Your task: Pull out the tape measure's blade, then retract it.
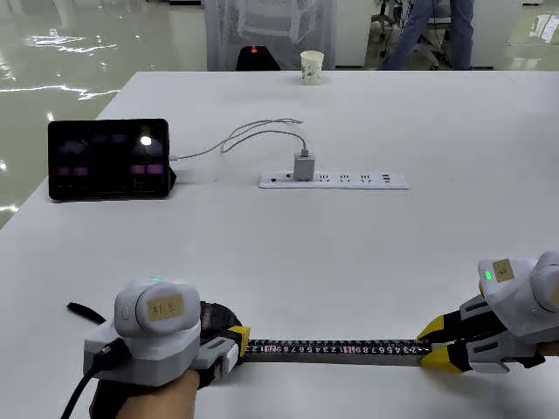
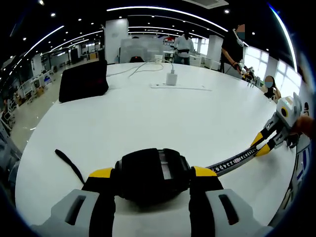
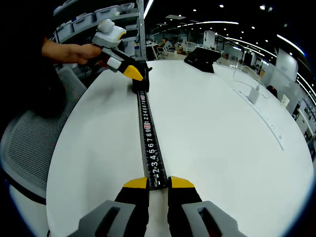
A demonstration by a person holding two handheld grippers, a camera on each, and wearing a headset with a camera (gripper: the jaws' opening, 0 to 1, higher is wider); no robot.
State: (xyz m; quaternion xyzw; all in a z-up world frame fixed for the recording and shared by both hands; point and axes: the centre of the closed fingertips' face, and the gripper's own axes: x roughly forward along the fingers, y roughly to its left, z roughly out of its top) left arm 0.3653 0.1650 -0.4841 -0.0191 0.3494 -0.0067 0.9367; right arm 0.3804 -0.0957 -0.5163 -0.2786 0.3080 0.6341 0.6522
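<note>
On the table point(image 1: 349, 253), the blade point(image 1: 336, 350) spans from case point(image 1: 220, 315), left, to right tongs point(image 1: 431, 343).

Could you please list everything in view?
table: one, white, under everything
tablet: one, black, far left
power strip: one, white, centre
charger: one, white, plugged into the power strip
cable: one, white, from charger to tablet
paper cup: one, pale, far edge
tape measure case: one, black, near edge, left
blade: one, black, drawn out along near edge
strap: one, black, left of the case
left gripper: one, grey and yellow, shut on case
right gripper: one, grey and yellow, shut on blade
</note>
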